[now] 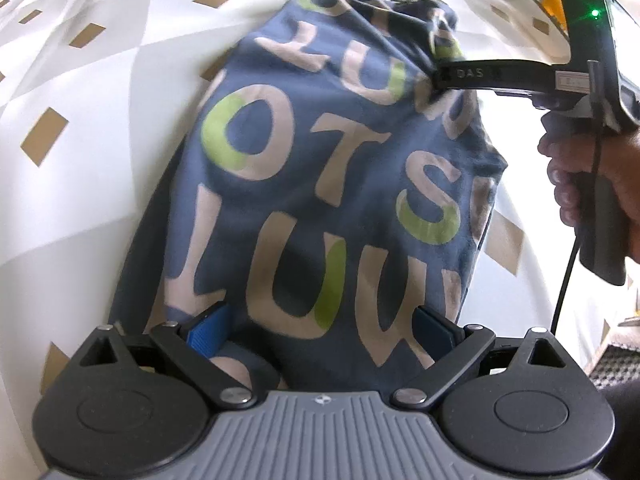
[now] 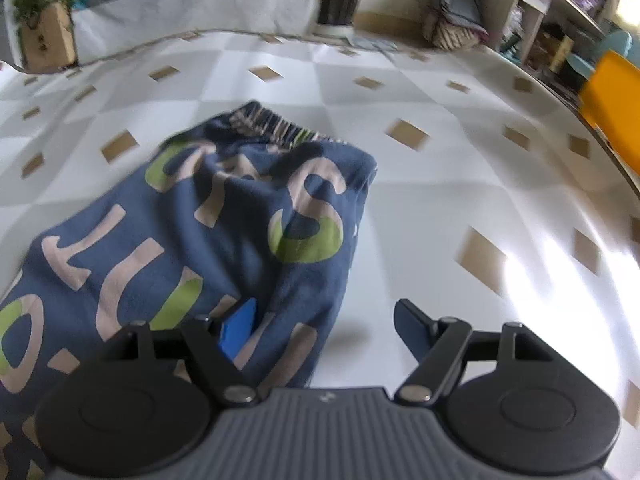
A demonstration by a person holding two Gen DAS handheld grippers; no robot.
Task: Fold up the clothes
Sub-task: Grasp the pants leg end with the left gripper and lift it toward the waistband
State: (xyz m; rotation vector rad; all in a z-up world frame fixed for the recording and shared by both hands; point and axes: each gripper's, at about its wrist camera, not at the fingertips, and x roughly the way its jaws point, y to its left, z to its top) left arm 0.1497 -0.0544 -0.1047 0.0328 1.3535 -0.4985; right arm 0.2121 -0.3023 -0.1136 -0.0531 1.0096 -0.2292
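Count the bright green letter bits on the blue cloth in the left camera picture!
5 clearly: the blue lettered cloth shows one by its top edge, one upper right, an O left, an S right, a U bottom. Folds may hide more.

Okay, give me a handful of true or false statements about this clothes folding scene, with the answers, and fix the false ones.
1. The garment is blue with large pale and green letters. True.
2. The right gripper is clamped shut on the cloth. False: its jaws stand apart, one finger over cloth, the other over bare table.
3. The tablecloth is white and grey with small tan diamonds. True.
4. The garment hangs on a hanger. False: it lies bunched on the table.
5. Cloth lies between the left gripper's fingers. True.
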